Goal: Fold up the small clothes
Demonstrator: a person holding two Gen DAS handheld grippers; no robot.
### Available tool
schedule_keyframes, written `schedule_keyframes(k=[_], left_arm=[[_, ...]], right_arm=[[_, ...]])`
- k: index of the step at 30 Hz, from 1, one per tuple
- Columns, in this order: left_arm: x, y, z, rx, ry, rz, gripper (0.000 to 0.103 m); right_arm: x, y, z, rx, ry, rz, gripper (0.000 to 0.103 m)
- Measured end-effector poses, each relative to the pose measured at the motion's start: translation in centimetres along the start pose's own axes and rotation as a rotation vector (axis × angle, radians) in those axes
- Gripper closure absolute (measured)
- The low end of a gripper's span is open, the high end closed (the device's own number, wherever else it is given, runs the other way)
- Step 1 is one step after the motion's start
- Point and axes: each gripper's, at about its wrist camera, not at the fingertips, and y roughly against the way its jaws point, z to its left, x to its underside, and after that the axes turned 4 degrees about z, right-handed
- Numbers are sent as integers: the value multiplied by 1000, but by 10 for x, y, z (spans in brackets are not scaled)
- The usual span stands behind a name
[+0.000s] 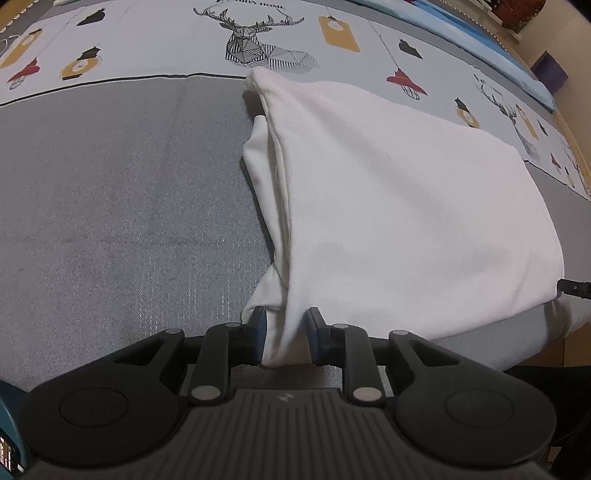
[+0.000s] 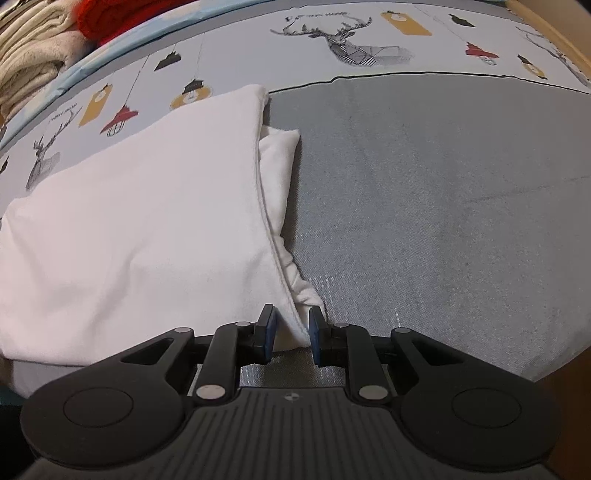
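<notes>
A white garment point(image 1: 388, 206) lies folded on the grey cloth point(image 1: 110, 221), with a narrower layer sticking out along its left side. My left gripper point(image 1: 286, 325) points steeply down at the near left corner, and its blue pads are shut on a bunched fold there. In the right wrist view the same garment point(image 2: 147, 221) fills the left half, its hemmed edge running down to my right gripper point(image 2: 291, 325). That edge lies between the right pads, which stand narrowly apart and do not visibly press it; grey cloth point(image 2: 443, 221) shows in the gap below.
Beyond the grey cloth runs a pale printed sheet with deer and lamps point(image 1: 258, 48). Folded cream towels point(image 2: 33, 62) and a red item point(image 2: 110, 14) are stacked at the far left of the right view. The bed's near edge point(image 2: 554, 369) drops off at bottom right.
</notes>
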Motion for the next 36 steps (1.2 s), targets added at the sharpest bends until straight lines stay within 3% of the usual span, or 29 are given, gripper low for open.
schedule_keyframes(k=[2, 3, 4, 6, 8, 12, 15, 18, 21, 22, 26, 28, 30, 32, 36], left_arm=[[0, 0, -1, 2, -4, 0, 97], [1, 1, -2, 3, -6, -6, 99], [2, 4, -2, 1, -5, -23, 100], [3, 12, -1, 14, 18, -58, 100], [2, 11, 3, 2, 48, -43, 100], [1, -1, 6, -30, 58, 31, 100], [-3, 5, 5, -7, 67, 1, 98], [-8, 15, 10, 27, 102, -55, 92], [-16, 22, 15, 57, 136, -88, 88], [-18, 23, 16, 70, 142, -94, 88], [-34, 28, 15, 103, 116, -114, 67], [-43, 28, 18, 123, 115, -112, 63], [-51, 25, 25, 143, 139, -110, 62], [-59, 19, 35, 167, 179, -100, 62], [-72, 6, 50, 171, 232, -71, 58]], right_arm=[[0, -1, 2, 4, 16, 1, 84], [0, -1, 3, 2, 18, 0, 91], [-1, 1, 3, -5, 17, -5, 100], [-1, 8, 1, -18, -4, -45, 100], [-2, 19, -6, -51, -54, -91, 101], [-2, 2, -16, -11, -102, 2, 101], [-1, -3, -4, 21, -30, 16, 100], [-3, 3, 0, 40, -28, -23, 99], [-9, 17, 7, 97, -8, -125, 95], [-12, 22, 6, 85, -5, -152, 95], [-32, 53, 5, -3, 20, -295, 93], [-39, 67, 7, -12, 45, -371, 81], [-39, 73, 9, -9, 53, -427, 78], [-35, 69, 9, -9, 42, -452, 78], [-36, 58, 15, -8, 17, -416, 78]])
